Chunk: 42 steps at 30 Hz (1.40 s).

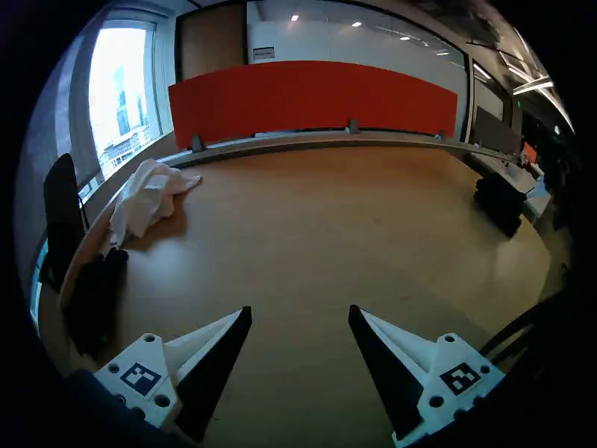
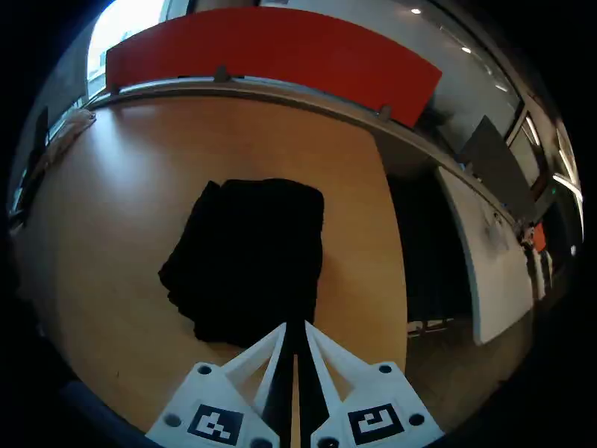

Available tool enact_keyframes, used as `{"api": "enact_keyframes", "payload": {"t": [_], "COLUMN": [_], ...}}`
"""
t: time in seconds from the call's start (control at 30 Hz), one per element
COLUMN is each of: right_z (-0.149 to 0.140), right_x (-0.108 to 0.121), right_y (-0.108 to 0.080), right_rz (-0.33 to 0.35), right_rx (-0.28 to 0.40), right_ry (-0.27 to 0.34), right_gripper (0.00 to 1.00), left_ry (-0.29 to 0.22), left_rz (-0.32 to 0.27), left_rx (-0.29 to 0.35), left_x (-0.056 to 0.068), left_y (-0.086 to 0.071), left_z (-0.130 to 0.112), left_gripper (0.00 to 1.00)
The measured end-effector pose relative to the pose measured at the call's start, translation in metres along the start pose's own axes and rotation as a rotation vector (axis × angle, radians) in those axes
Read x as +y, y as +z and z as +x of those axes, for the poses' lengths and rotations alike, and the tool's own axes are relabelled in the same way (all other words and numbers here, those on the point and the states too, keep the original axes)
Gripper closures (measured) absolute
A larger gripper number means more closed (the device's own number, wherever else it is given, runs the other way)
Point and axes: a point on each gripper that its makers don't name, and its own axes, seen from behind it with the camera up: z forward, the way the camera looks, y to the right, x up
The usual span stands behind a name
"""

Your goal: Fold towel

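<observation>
Black towel: the black towel lies on the tabletop as a compact, roughly squared pile, near the right edge. It looks folded, though the left border is a little uneven.
White towel: the white towel lies crumpled in a loose heap at the far left of the tabletop, close to the window and well apart from both grippers.
Right hand-held gripper: the right hand-held gripper has its fingers brought together, with only a thin dark slit between them. The tips are at the near edge of the black towel; I cannot tell if any cloth is pinched there.
Left hand-held gripper: the left hand-held gripper is spread wide and holds nothing. It hangs over bare wood, pointing toward the red screen.
Other things: some dark cloth lies at the left edge, nearer than the white towel.
Step in hand: by my judgement the black towel is at the end of its folding — the right side is finishing or pressing the near edge, while the left side waits free.
Next move: probably the right fingers must open and lift away without dragging the top layer. Then the open left side can go far left to the white heap and find one corner of it — not a bunch of the middle — so it can be laid flat before any fold.
</observation>
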Motion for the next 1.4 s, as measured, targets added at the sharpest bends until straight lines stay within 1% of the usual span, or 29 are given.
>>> {"api": "enact_keyframes", "payload": {"t": [0.4, 0.9, 1.17, 1.4], "right_z": [-0.020, -0.037, -0.043, -0.040], "right_x": [0.003, 0.006, 0.003, 0.003], "right_y": [0.022, 0.044, 0.051, 0.045], "right_rz": [-0.006, -0.022, -0.028, -0.030], "right_rx": [-0.065, -0.112, -0.127, -0.110], "right_ry": [0.031, 0.079, 0.090, 0.098], "right_gripper": [0.98, 0.98, 0.98, 0.97], "left_ry": [-0.001, 0.007, 0.010, 0.007], "left_rz": [0.016, 0.027, 0.029, 0.031], "left_rx": [-0.010, -0.020, -0.022, -0.020], "left_x": [-0.004, -0.004, -0.002, -0.002], "left_y": [-0.005, -0.007, -0.007, -0.007], "left_z": [-0.006, -0.007, -0.007, -0.006], "left_gripper": [0.03, 0.03, 0.03, 0.03]}}
